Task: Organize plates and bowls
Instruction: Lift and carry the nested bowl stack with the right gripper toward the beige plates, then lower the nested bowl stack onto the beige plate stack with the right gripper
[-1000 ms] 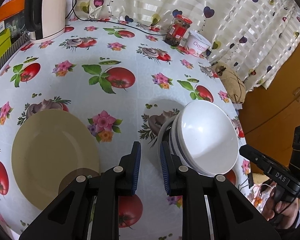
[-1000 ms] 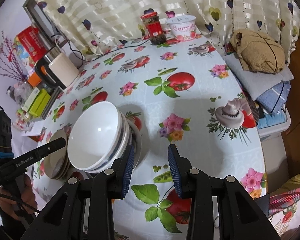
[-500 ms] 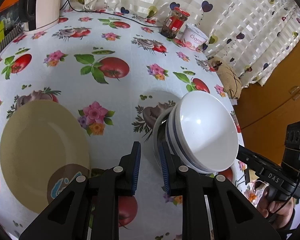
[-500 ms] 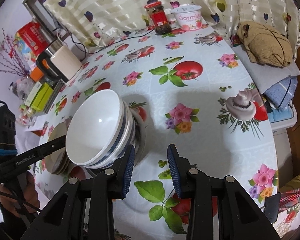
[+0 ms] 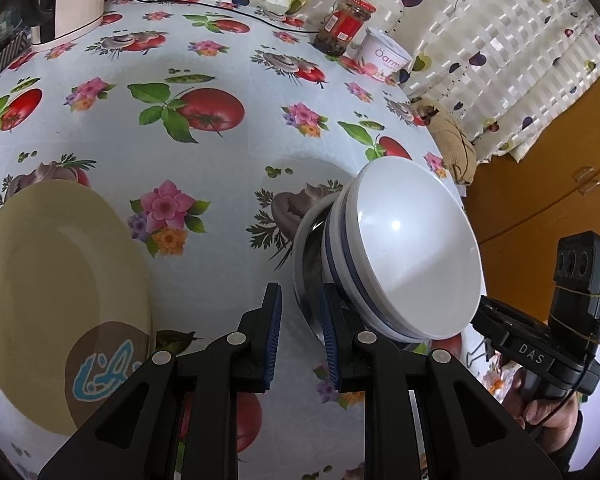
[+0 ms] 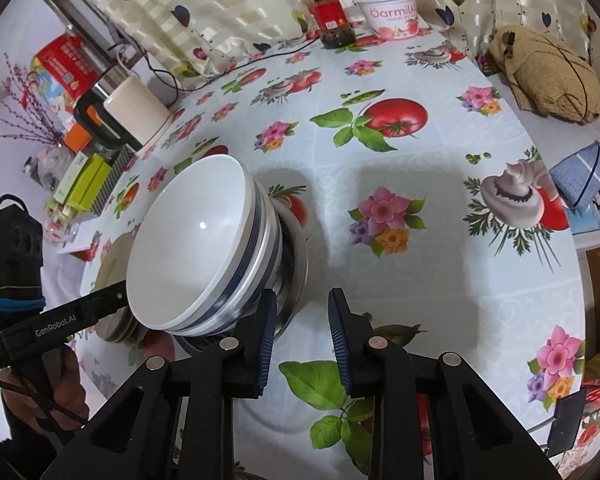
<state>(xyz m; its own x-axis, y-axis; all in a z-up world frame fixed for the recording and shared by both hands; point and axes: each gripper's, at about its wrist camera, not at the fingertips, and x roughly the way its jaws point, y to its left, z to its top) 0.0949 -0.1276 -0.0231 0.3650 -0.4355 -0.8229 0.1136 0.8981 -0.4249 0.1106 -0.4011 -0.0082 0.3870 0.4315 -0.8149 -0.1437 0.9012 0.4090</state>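
Note:
Two white bowls with blue bands [image 5: 412, 248] [image 6: 196, 240] are nested in a shallow metal dish [image 5: 305, 280] [image 6: 296, 276] on the flowered tablecloth. My left gripper [image 5: 300, 340] is at the dish's near left rim. The rim runs into the gap close to the right pad, and open space shows beside the left pad. My right gripper [image 6: 302, 332] is at the dish's opposite side. Its jaws are closing, with the rim edge just inside the left pad and neither pad pressing. A beige plate [image 5: 60, 288] [image 6: 112, 280] lies left of the stack.
At the back stand a kettle [image 6: 128, 120], a red-lidded jar [image 5: 346, 24] and a yoghurt tub [image 5: 384, 56]. A brown cloth bundle [image 6: 548, 76] lies past the table's right edge. Boxes [image 6: 88, 180] crowd the far left. A hand [image 5: 540, 412] holds the other gripper.
Both grippers have come down and closer to the bowl stack, which now looms larger. The right gripper's jaws have narrowed. The left jaws keep the same gap.

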